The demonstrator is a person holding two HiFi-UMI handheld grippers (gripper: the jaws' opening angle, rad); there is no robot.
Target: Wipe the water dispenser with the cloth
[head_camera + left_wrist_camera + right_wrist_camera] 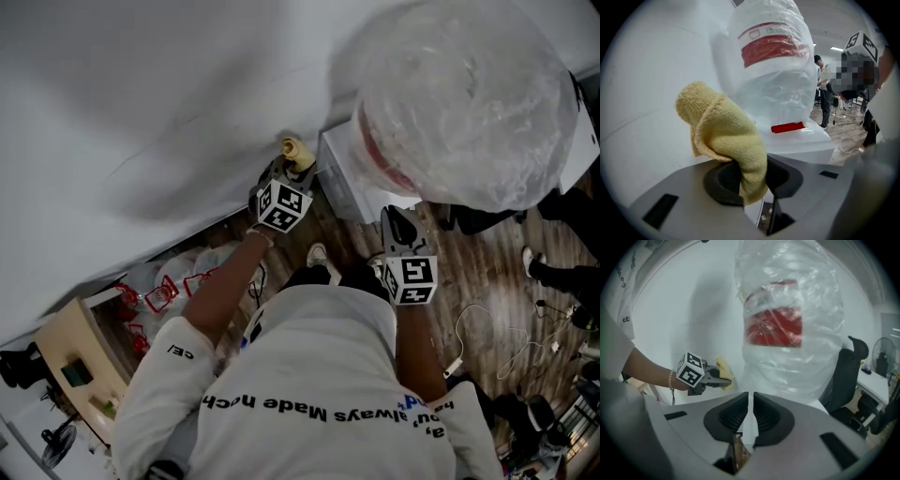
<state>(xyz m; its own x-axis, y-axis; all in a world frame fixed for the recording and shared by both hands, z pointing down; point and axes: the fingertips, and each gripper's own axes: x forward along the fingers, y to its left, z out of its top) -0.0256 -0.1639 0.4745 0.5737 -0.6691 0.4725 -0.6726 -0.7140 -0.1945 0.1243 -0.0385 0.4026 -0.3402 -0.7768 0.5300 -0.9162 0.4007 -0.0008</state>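
Observation:
A white water dispenser stands against the wall, topped by a big bottle wrapped in clear plastic with a red label. My left gripper is shut on a yellow cloth, held close to the dispenser's left side by the wall. In the left gripper view the cloth bulges up from between the jaws, with the bottle and dispenser top behind it. My right gripper is shut with nothing in it, in front of the dispenser. The right gripper view shows the bottle and the left gripper with the cloth.
A white wall runs along the left. A black office chair stands right of the dispenser. Red wire items and plastic bags lie on the wood floor at left; cables lie at right. A person stands in the background.

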